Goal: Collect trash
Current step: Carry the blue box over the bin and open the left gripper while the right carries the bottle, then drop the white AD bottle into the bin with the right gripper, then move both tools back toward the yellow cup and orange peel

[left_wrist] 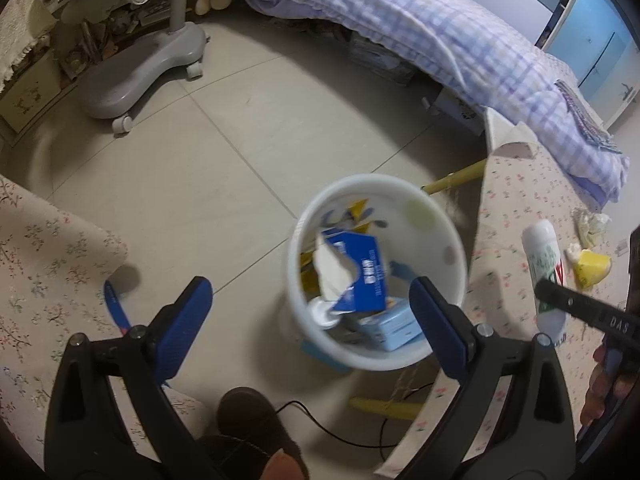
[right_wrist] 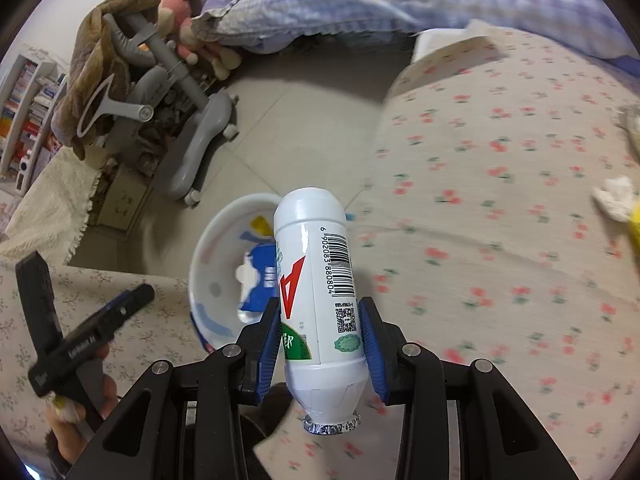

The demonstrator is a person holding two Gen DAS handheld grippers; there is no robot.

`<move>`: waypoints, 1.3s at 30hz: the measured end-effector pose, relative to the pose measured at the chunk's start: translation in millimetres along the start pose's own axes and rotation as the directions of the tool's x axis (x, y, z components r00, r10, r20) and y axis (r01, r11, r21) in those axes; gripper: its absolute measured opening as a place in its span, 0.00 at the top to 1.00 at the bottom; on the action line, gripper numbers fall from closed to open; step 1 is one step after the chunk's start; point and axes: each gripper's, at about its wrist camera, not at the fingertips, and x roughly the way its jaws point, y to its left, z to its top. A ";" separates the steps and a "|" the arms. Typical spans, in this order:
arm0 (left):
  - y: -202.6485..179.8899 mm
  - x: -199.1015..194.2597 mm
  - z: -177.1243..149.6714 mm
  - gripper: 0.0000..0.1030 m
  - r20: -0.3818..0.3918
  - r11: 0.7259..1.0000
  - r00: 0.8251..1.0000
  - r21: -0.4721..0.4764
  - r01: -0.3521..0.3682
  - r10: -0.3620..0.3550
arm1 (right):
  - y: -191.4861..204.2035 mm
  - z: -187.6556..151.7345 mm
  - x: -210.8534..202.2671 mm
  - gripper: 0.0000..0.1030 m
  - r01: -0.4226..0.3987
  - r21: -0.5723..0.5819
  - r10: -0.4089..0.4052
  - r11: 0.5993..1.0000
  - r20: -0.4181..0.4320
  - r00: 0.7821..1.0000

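A white waste bin (left_wrist: pixel 424 200) stands on the tiled floor between two cloth-covered tables; inside lie a torn blue-and-white carton (left_wrist: pixel 360 268) and a light blue box (left_wrist: pixel 396 326). My left gripper (left_wrist: pixel 310 312) hangs above the bin's near side, jaws wide open with nothing between them. My right gripper (right_wrist: pixel 320 334) is shut on a white drink bottle (right_wrist: pixel 316 276) with a red letter and a barcode, its foil-sealed mouth toward the camera. The bottle (left_wrist: pixel 546 276) hangs over the table edge right of the bin (right_wrist: pixel 208 256).
A floral-cloth table (right_wrist: pixel 500 220) carries a yellow wrapper (left_wrist: pixel 592 268) and crumpled tissue (right_wrist: pixel 614 196). A grey wheeled chair base (left_wrist: pixel 140 80) and a bed with a checked quilt (left_wrist: pixel 460 40) stand beyond. A dark slipper (left_wrist: pixel 248 424) and a black cable (left_wrist: pixel 320 424) lie below.
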 end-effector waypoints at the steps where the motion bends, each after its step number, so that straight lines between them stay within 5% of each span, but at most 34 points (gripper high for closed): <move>1: 4.4 1.3 -0.4 0.04 -0.005 1.000 1.000 -0.002 -0.007 0.007 | 6.3 1.1 6.9 0.62 -0.005 -0.003 0.005 1.000 -0.004 1.000; 11: 24.5 0.6 4.5 0.04 -0.013 0.999 1.000 -0.048 -0.018 0.018 | 36.5 10.3 47.6 0.61 -0.053 0.005 0.053 0.999 0.003 0.999; 15: 26.5 0.3 5.4 0.04 -0.012 0.999 1.000 -0.048 -0.021 0.021 | 33.3 12.0 47.6 0.32 -0.053 0.030 0.053 0.998 0.010 0.999; 17: 25.8 -0.1 5.9 0.04 -0.008 0.999 1.000 -0.045 -0.021 0.020 | 31.2 11.5 43.6 0.32 -0.053 0.027 0.052 0.998 0.015 0.999; 28: 9.9 -1.5 1.1 0.04 -0.008 1.000 1.000 0.006 -0.024 0.024 | 15.2 -0.3 8.1 0.28 0.054 -0.008 -0.053 0.999 0.054 0.997; 39: -26.0 3.6 -4.6 0.04 -0.038 0.997 0.999 0.078 0.000 0.003 | -53.9 -15.5 -56.4 0.24 0.199 0.074 -0.206 0.977 0.121 0.971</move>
